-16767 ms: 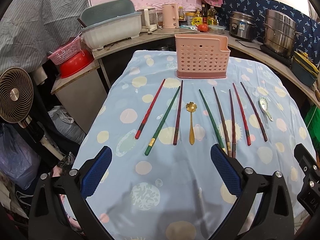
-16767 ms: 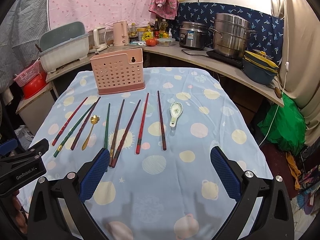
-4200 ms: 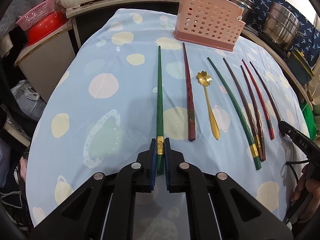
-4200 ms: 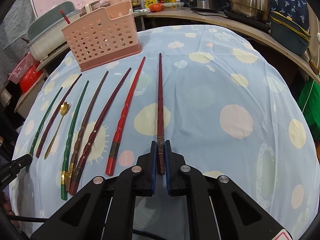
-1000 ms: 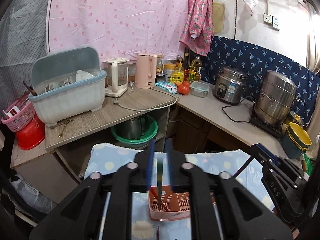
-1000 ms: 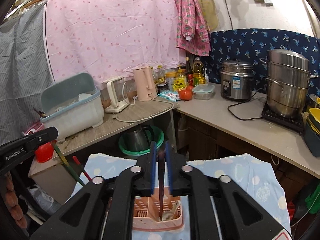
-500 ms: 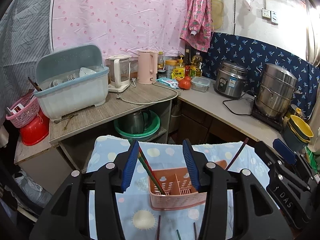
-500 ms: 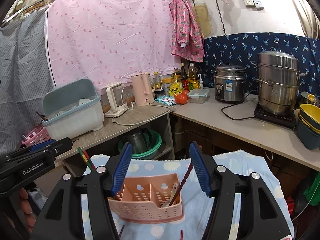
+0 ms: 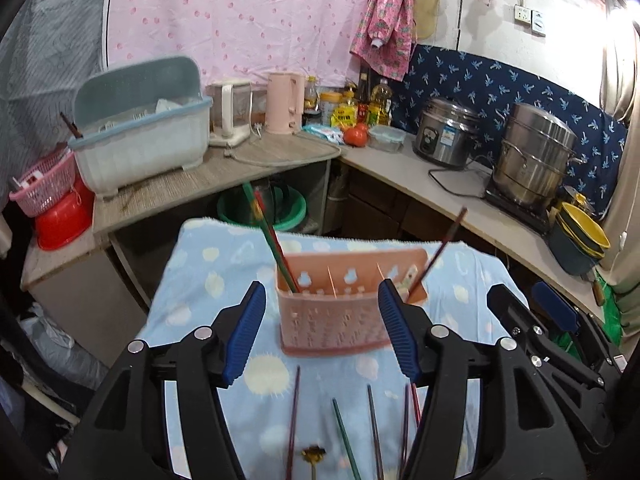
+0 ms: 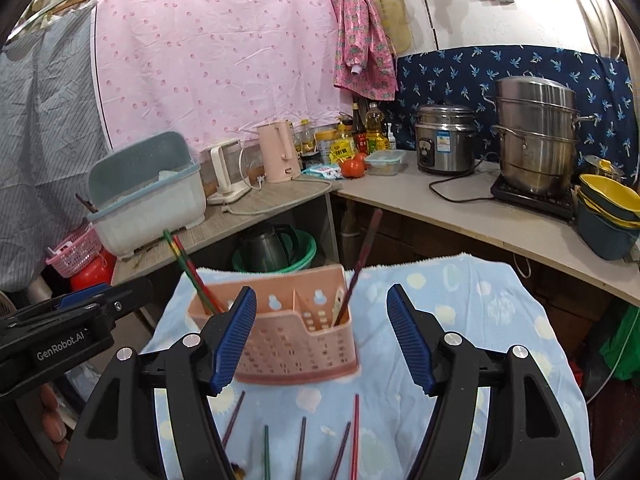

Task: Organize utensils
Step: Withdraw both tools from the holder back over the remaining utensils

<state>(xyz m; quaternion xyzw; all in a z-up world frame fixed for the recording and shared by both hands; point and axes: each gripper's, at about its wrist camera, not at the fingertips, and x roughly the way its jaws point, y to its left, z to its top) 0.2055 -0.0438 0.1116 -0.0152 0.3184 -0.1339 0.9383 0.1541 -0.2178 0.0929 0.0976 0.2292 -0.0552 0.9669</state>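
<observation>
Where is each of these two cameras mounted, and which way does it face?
Left wrist: on the left claw, facing the pink perforated plastic utensil holder; right claw at its right edge.
Right wrist: on the right claw, facing the same holder; left claw at its left edge.
Shared: holder, blue spotted tablecloth.

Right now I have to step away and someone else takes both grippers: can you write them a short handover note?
Left gripper: open, holding nothing; its jaws have just been opening.
Right gripper: open, holding nothing; its jaws have just been opening too.
Pink holder stands upright at the far end of the blue cloth.
Done: a green chopstick and a red chopstick lean in its left compartment; a dark chopstick and a white spoon sit in its right one.
Left: five chopsticks and the gold spoon lie on the cloth in front of the holder.
</observation>
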